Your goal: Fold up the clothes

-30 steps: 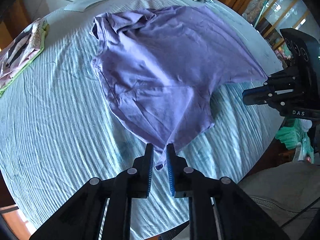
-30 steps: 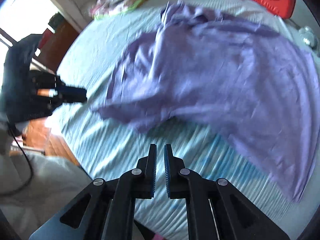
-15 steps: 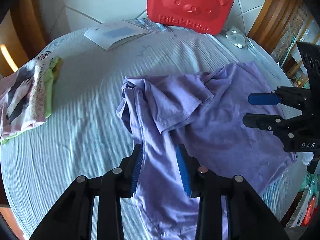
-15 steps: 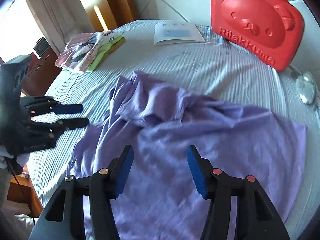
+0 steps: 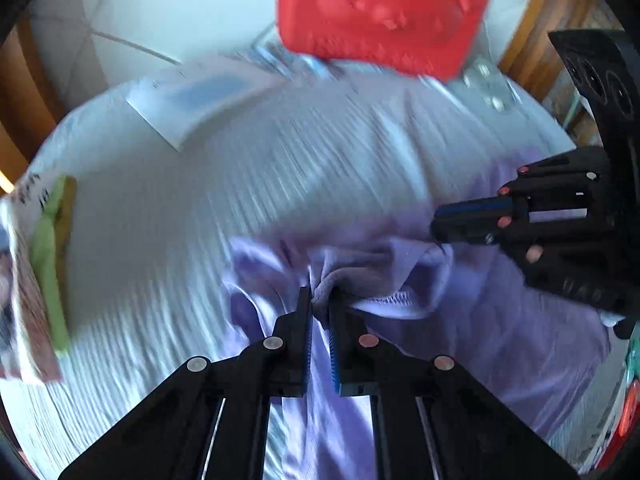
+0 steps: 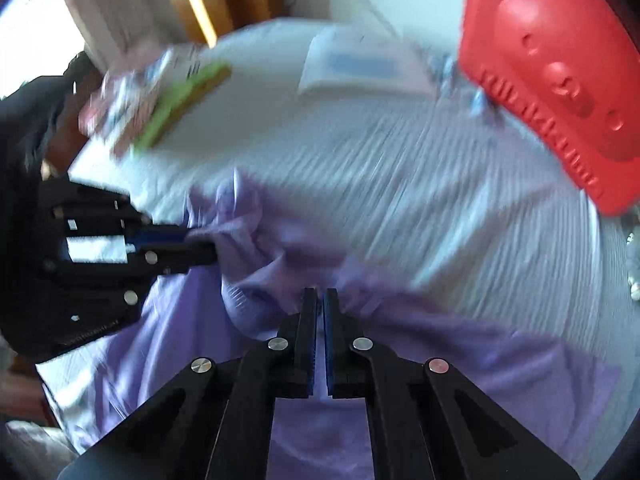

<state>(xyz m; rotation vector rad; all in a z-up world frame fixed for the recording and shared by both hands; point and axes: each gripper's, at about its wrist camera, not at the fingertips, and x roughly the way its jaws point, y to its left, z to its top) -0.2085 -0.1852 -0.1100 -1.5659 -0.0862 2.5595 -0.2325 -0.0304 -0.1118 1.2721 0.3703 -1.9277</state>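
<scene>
The purple shirt (image 5: 500, 332) lies rumpled on the striped bench (image 5: 280, 184), near its front edge. The left tongs (image 5: 320, 308) pinch a bunched fold; the right tongs (image 6: 319, 300) appear closed on fabric too. Judgement: draw both corners taut and level before laying them over, clear of the red case (image 5: 380, 16).

Left gripper (image 5: 320, 304): low over table, pointing forward, fingers nearly together, purple cloth bunched between tips. Right gripper (image 6: 319, 300): alongside, same height, fingers pressed close, narrow slit between blue pads, cloth pinched at tips. Both grippers side by side, near each other.
</scene>
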